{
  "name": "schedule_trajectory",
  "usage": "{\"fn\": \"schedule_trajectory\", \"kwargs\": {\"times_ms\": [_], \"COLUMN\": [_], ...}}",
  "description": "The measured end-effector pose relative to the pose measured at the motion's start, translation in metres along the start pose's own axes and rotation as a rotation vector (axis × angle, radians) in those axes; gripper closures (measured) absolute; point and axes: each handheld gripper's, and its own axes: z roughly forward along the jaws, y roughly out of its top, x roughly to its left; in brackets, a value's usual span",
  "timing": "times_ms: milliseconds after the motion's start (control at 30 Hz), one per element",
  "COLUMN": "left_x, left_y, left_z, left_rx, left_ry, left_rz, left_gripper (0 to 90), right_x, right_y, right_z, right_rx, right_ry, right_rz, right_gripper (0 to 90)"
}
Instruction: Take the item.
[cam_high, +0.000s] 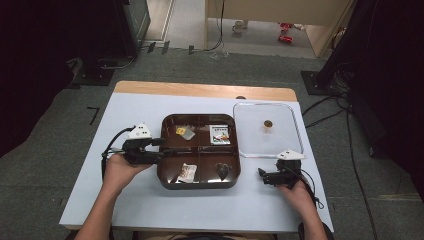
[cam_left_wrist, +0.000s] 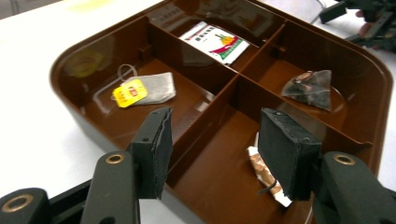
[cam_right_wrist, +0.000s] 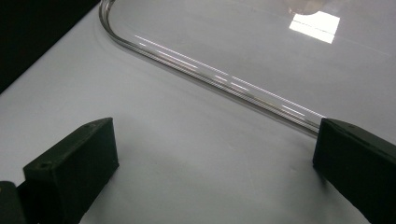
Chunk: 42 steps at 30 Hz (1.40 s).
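The left gripper (cam_left_wrist: 212, 154) has its fingers apart over the brown tray (cam_high: 167, 177), likely to pick a tea bag (cam_left_wrist: 144, 89). The right gripper (cam_right_wrist: 215, 163) waits, fingers spread, by the clear lid (cam_high: 290, 112).

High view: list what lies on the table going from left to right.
Left gripper → brown tray with four compartments → right gripper → clear lid. The gripper and lid overlap in span; the gripper's tips come first.
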Motion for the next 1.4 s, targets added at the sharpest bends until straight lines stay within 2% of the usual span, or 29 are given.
{"fn": "schedule_trajectory", "kwargs": {"times_ms": [100, 500, 600, 800, 1100, 1167, 1200, 1300, 1333, 1400], "left_x": [-0.005, -0.021, -0.023, -0.027, -0.034, -0.034, -0.036, -0.037, -0.038, -0.038], "left_y": [0.000, 0.003, 0.003, 0.003, 0.002, 0.002, 0.002, 0.002, 0.002, 0.002], "left_z": [0.004, 0.029, 0.033, 0.044, 0.065, 0.067, 0.071, 0.075, 0.077, 0.078], "left_rx": [0.010, 0.044, 0.047, 0.092, 0.233, 0.243, 0.276, 0.300, 0.328, 0.335], "left_ry": [-0.012, -0.077, -0.078, -0.082, -0.039, -0.038, -0.037, -0.034, -0.025, -0.026], "left_rz": [0.022, 0.052, 0.056, 0.068, 0.123, 0.127, 0.137, 0.134, 0.135, 0.133], "left_gripper": [45.5, 48.8, 49.1, 49.0, 49.4, 49.5, 49.6, 50.1, 51.0, 52.4], "right_x": [0.000, 0.000, 0.000, 0.000, 0.000, 0.000, 0.000, 0.000, 0.000, 0.000], "right_y": [0.000, 0.000, 0.000, 0.000, 0.000, 0.000, 0.000, 0.000, 0.000, 0.000], "right_z": [0.000, 0.000, 0.000, 0.000, 0.000, 0.000, 0.000, 0.000, 0.000, 0.000], "right_rx": [0.000, 0.000, 0.000, 0.000, 0.000, 0.000, 0.000, 0.000, 0.000, 0.000], "right_ry": [0.000, 0.000, 0.000, 0.000, 0.000, 0.001, 0.001, 0.001, 0.000, 0.001], "right_rz": [0.000, 0.000, 0.000, 0.000, 0.000, 0.001, 0.001, 0.001, 0.000, 0.000], "right_gripper": [0.0, 0.0, 0.0, 0.0, 0.0, 0.0, 0.0, 0.0, 0.0, 0.0]}}
